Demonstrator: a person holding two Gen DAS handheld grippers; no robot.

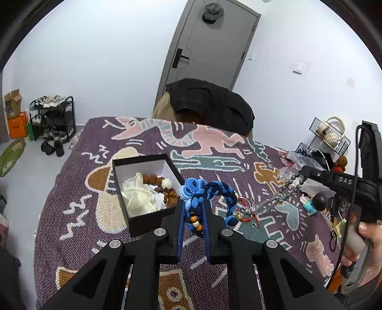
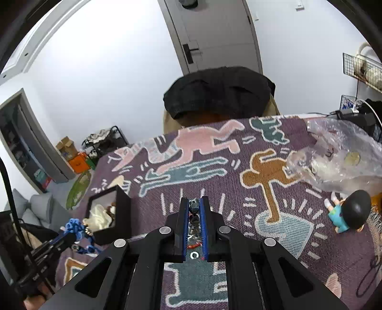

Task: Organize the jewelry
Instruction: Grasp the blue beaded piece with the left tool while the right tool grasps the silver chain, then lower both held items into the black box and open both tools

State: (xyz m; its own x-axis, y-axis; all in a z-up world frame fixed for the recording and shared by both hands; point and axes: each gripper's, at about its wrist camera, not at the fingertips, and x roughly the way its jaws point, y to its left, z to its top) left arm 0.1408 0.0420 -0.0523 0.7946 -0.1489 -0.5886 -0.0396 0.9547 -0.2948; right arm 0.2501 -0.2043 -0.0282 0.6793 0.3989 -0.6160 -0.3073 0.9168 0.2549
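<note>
Left tongs (image 1: 193, 209) pinch a braided blue cord bracelet (image 1: 214, 190) with wooden beads, beside the open black box (image 1: 143, 188). Right tongs (image 2: 194, 209), angled down over the woven bench cloth (image 2: 238, 167), clamp a metal bead chain (image 1: 290, 184).

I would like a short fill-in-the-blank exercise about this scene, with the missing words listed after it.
1. The left gripper is shut on a braided ___ cord.
2. The right gripper holds a chain of ___ beads.
3. The open black box holds cream fabric and ___ beads.
4. A cap hangs on the grey ___.

Missing words: blue; silver; brown; door
</note>
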